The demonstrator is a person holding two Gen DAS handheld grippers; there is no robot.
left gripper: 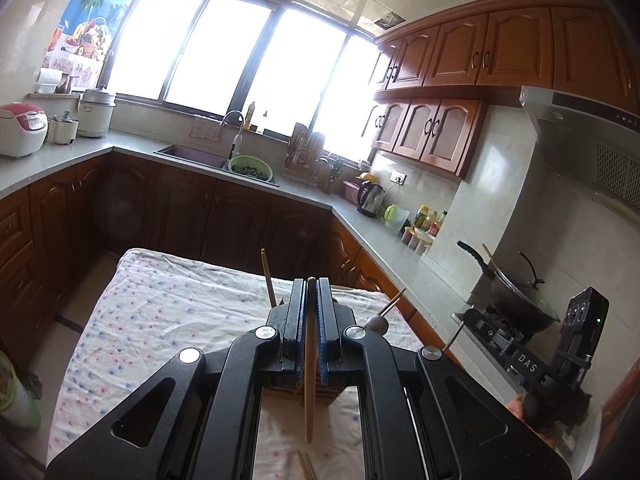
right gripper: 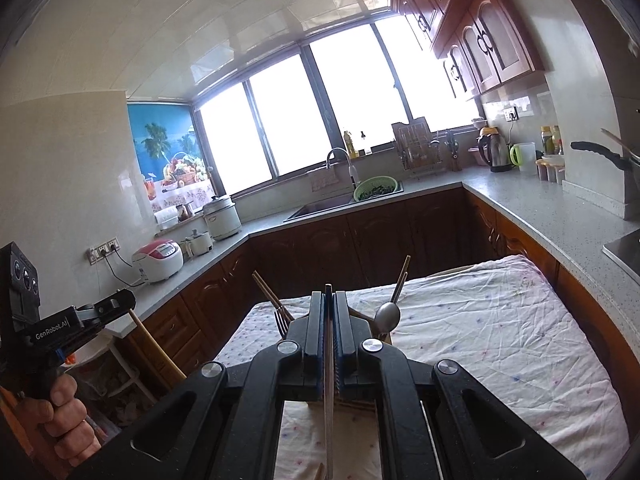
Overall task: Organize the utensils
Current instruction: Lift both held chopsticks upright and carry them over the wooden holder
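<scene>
The left gripper (left gripper: 311,292) clamps a slim wooden chopstick (left gripper: 309,360); the right gripper (right gripper: 329,304) pinches a thin metal utensil handle (right gripper: 329,392) above the floral-clothed table (right gripper: 480,320).

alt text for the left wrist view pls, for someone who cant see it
The black left gripper is shut on a slim wooden chopstick, held above a table under a white cloth with pink and blue dots. Beyond it, a kitchen: grey counter, dark wood cabinets, bright windows.
</scene>
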